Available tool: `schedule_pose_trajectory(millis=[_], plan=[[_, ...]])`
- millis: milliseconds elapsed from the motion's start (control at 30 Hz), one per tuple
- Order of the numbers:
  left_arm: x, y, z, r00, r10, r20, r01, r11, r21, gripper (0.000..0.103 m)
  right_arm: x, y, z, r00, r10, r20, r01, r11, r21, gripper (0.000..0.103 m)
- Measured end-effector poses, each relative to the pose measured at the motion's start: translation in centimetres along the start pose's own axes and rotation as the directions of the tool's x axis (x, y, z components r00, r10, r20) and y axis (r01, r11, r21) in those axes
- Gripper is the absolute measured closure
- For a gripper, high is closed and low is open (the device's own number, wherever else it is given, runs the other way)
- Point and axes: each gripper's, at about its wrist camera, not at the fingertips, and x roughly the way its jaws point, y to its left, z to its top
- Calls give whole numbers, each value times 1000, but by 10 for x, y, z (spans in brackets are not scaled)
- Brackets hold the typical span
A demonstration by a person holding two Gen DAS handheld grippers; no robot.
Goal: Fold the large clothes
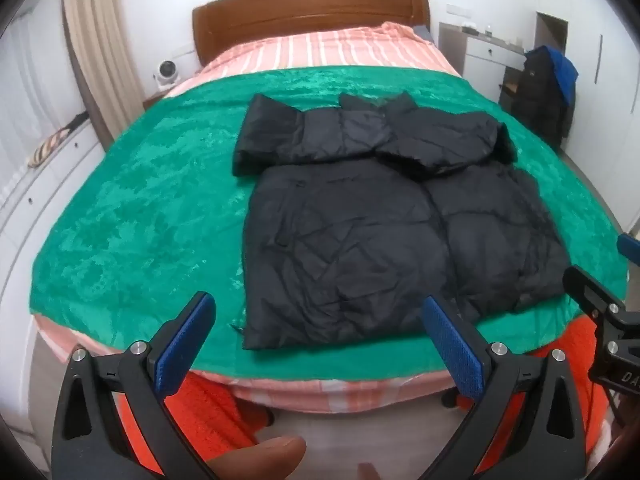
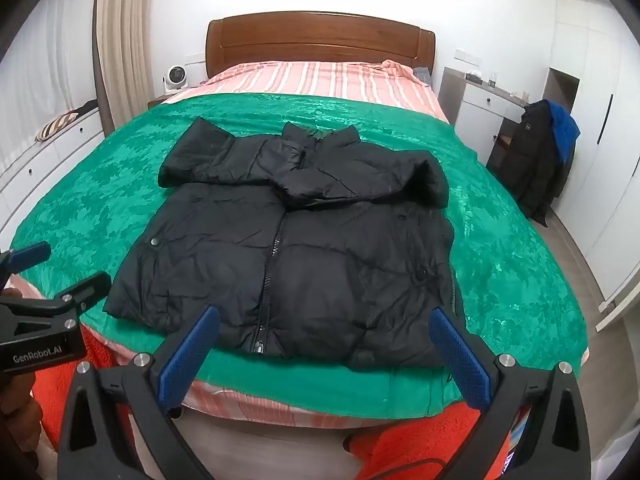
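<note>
Both claws are spread wide with nothing in them: left claw [image 1: 316, 328], right claw [image 2: 324, 340]. The black puffer jacket [image 2: 296, 248] lies flat on the green blanket [image 2: 500, 264], just ahead of both claws, sleeves folded across its chest, zipper up.

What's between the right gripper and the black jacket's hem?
Only bare green blanket separates the open right gripper from the black jacket, shown in the right wrist view.
</note>
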Motion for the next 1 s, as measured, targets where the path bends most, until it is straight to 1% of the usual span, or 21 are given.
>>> schedule_pose_trajectory(millis=[267, 467, 600, 733, 833, 1000], plan=[[7, -3, -1, 999, -15, -30, 16, 1000, 7, 0, 7, -1, -2, 1000, -10, -20, 10, 1000, 0, 0], [12, -2, -1, 999, -30, -44, 31, 1000, 4, 0, 7, -1, -2, 999, -28, -17, 28, 1000, 7, 0], [12, -1, -2, 998, -53, -41, 53, 999, -8, 0, 6, -4, -2, 999, -41, -6, 42, 999, 13, 0], [12, -3, -1, 1000, -18, -22, 18, 1000, 7, 0, 7, -7, -3, 999, -53, -11, 53, 998, 21, 0], [10, -3, -1, 1000, -15, -16, 15, 1000, 4, 0, 9, -9, -3, 998, -65, -11, 65, 998, 24, 0], [13, -4, -2, 1000, -10, -27, 11, 1000, 11, 0, 10, -12, -5, 997, -78, -14, 78, 997, 24, 0]])
